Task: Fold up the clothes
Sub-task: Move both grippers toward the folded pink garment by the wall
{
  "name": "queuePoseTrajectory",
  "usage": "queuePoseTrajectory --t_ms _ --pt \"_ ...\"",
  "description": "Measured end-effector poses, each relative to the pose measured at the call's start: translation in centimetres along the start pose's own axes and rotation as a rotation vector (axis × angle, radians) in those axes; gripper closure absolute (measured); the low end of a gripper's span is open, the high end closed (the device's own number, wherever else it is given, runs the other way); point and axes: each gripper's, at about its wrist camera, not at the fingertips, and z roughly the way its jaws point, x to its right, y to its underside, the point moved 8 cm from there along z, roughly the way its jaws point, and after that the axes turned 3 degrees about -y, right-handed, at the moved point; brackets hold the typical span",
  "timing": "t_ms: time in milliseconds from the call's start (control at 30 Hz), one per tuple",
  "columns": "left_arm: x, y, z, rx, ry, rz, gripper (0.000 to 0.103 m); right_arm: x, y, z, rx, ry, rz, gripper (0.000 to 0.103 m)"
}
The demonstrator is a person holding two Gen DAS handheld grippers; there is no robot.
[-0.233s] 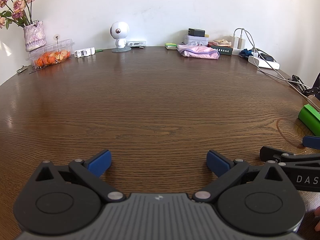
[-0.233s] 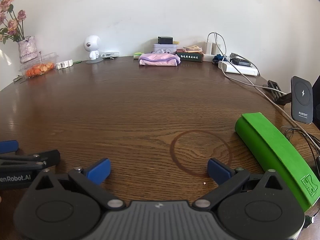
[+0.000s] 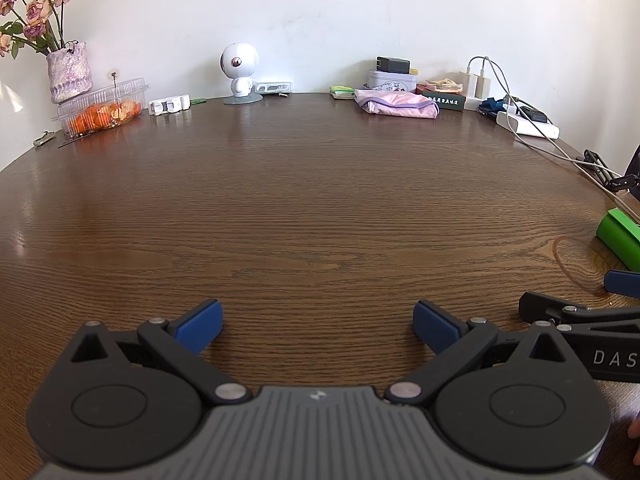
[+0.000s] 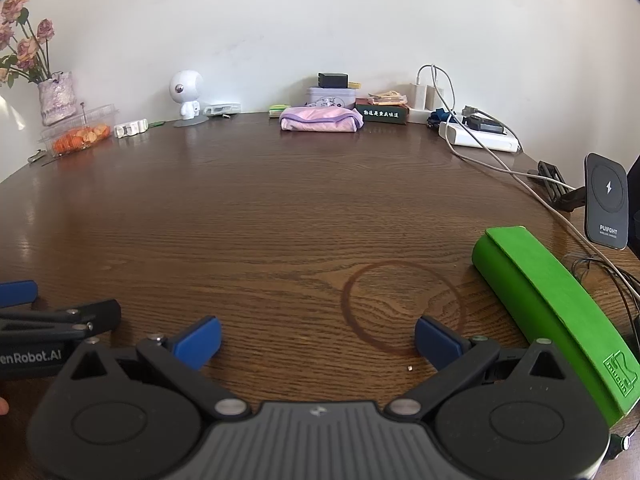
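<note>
A folded pink and lilac garment lies at the far edge of the brown wooden table, near the wall. My left gripper hovers low over the near part of the table, open wide, nothing between its blue pads. My right gripper is beside it on the right, also open and empty, above a dark ring stain. Each gripper shows at the edge of the other's view. Both are far from the garment.
A green case lies close right of the right gripper. Cables, a white power strip and a phone charger stand crowd the right edge. A vase, a fruit box, a white figurine and boxes line the back.
</note>
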Motion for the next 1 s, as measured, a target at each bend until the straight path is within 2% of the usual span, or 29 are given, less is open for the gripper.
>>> queuePoseTrajectory --t_ms 267,367,433,533,600,700,733,767,833,933,1000 --pt "1.6 1.0 0.4 -0.003 0.016 0.015 0.000 0.0 -0.1 0.0 0.001 -0.025 0.006 0.000" --pt "2.3 -0.1 0.0 -0.059 0.121 0.017 0.001 0.3 -1.2 -0.9 -0.010 -0.044 -0.043 0.006" --pt "1.9 -2.6 -1.5 -0.061 0.212 -0.047 0.001 0.6 -3.7 -2.2 0.038 -0.065 -0.041 0.005" --pt "1.1 -8.2 -2.9 0.001 0.258 -0.098 0.001 2.3 -9.1 -4.6 0.130 -0.196 0.027 0.004" --pt "1.3 -12.2 -3.1 0.072 0.273 -0.070 0.001 3.7 -13.4 -5.3 0.165 -0.274 0.047 0.003" --pt "2.4 -19.4 -2.6 0.200 0.250 0.021 0.000 5.7 -20.1 -4.5 0.203 -0.300 0.016 0.000" --pt "3.1 -21.7 -1.8 0.225 0.266 0.030 0.000 6.2 -22.3 -3.8 0.206 -0.299 -0.002 0.000" --pt "3.8 -23.6 -0.3 0.216 0.293 0.018 0.000 6.7 -24.4 -2.6 0.195 -0.299 -0.017 0.000" --pt "4.4 -27.0 4.7 0.138 0.351 -0.026 0.001 7.6 -27.9 0.8 0.130 -0.333 0.005 0.000" --pt "4.7 -30.0 14.0 -0.039 0.376 -0.134 0.001 9.8 -30.8 8.6 0.022 -0.402 0.203 0.000" --pt "5.0 -30.2 20.2 -0.145 0.382 -0.229 0.007 11.1 -30.5 14.7 -0.071 -0.386 0.331 0.011"
